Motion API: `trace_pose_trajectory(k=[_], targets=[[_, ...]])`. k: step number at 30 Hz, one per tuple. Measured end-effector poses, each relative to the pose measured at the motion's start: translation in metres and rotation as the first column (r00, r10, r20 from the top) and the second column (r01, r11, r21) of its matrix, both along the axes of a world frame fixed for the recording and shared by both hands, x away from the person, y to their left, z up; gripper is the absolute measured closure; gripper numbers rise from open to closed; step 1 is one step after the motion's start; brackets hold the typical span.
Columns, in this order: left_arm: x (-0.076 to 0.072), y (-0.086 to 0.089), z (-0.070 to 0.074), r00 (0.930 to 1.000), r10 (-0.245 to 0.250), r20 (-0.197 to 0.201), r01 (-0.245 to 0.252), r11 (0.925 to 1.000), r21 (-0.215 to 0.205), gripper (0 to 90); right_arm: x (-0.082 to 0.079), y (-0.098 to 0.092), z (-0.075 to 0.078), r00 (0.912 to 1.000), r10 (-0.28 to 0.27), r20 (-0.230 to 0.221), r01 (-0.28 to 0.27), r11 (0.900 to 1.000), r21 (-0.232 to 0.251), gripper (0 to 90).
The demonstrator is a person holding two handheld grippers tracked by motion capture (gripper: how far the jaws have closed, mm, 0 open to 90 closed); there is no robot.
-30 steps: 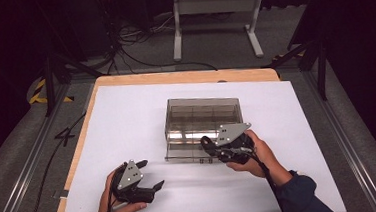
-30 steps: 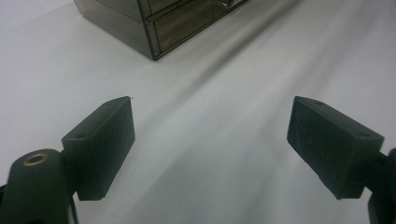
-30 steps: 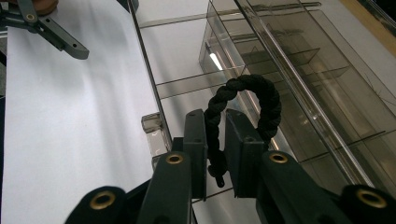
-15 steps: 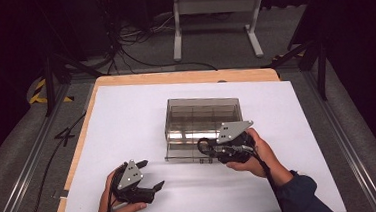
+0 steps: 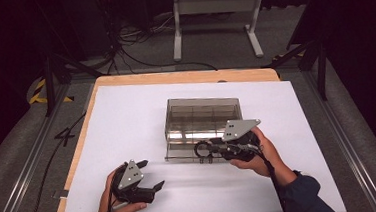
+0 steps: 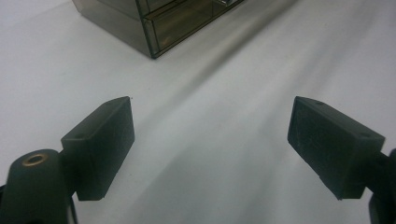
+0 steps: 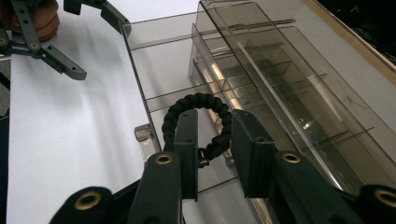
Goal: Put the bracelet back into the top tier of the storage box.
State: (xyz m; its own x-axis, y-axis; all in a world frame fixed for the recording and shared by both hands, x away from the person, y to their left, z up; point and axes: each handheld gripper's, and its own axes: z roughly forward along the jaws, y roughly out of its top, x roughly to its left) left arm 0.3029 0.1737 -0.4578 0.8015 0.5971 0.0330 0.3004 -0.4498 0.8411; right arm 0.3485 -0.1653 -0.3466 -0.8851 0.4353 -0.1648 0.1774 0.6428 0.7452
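Counter: wooden board, largely covered by a white sheet.

Item 1, drawer organiser: smoked clear plastic box with inner dividers, standing near the middle of the white sheet, slightly toward the right edge. One drawer stands pulled out toward the counter's near edge; its partitioned tray is seen in the right tool view.

Item 2, braided cord bracelet: black, a closed loop, held above the pulled-out drawer at the organiser's near side. In the high view it appears as a dark ring just in front of the box.

Item 3, right tool: jaws have just been closing, the bracelet between them; they are clenched on the bracelet, with its lower arc caught between the pads and the rest of the loop rising above them. The hand holding it is close to the organiser's near right corner.

Item 4, left tool: released, jaws spread wide with nothing between them, low over the bare white sheet near the counter's near left corner, well apart from the organiser.
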Motion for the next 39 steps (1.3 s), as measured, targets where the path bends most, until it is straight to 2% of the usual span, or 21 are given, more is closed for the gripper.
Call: trace_pose_trajectory(k=[2,8,12,14,17,25,28,34,39], targets=[[0.000,0.000,0.000,1.0000,0.001,0.000,-0.001,1.0000,0.004,15.6,0.000,-0.003,0.001,0.9999,-0.013,0.005,0.013,1.000,0.017,73.2],[-0.001,-0.004,0.000,0.9999,-0.015,0.007,0.015,0.9993,0.035,16.5,-0.001,-0.011,0.004,0.9992,-0.026,0.029,0.026,1.000,0.016,75.6],[-0.002,-0.003,0.000,0.9998,-0.018,-0.001,0.018,0.9998,0.013,22.0,-0.001,-0.022,0.008,0.9979,-0.040,0.051,0.038,0.999,0.037,79.8],[-0.003,-0.002,0.002,0.9995,-0.032,-0.009,0.031,0.9994,-0.012,30.2,0.000,-0.029,0.010,0.9965,-0.055,0.064,0.051,0.997,0.056,82.8],[-0.006,-0.005,0.006,0.9981,-0.059,0.015,0.060,0.9975,-0.037,43.8,0.002,-0.041,0.012,0.9930,-0.086,0.081,0.079,0.994,0.082,85.3],[-0.014,-0.014,0.013,0.9938,-0.100,0.049,0.104,0.9887,-0.107,65.3,0.009,-0.065,0.012,0.9779,-0.173,0.118,0.155,0.977,0.143,90.0],[-0.016,-0.019,0.016,0.9904,-0.114,0.078,0.121,0.9883,-0.093,69.8,0.012,-0.071,0.011,0.9724,-0.197,0.125,0.175,0.970,0.166,90.0],[-0.018,-0.025,0.019,0.9858,-0.140,0.093,0.149,0.9840,-0.098,81.1,0.018,-0.079,0.006,0.9672,-0.222,0.124,0.198,0.963,0.181,90.0],[-0.019,-0.031,0.021,0.9831,-0.146,0.110,0.157,0.9825,-0.100,84.1,0.023,-0.086,-0.002,0.9623,-0.251,0.106,0.226,0.953,0.203,90.0]])
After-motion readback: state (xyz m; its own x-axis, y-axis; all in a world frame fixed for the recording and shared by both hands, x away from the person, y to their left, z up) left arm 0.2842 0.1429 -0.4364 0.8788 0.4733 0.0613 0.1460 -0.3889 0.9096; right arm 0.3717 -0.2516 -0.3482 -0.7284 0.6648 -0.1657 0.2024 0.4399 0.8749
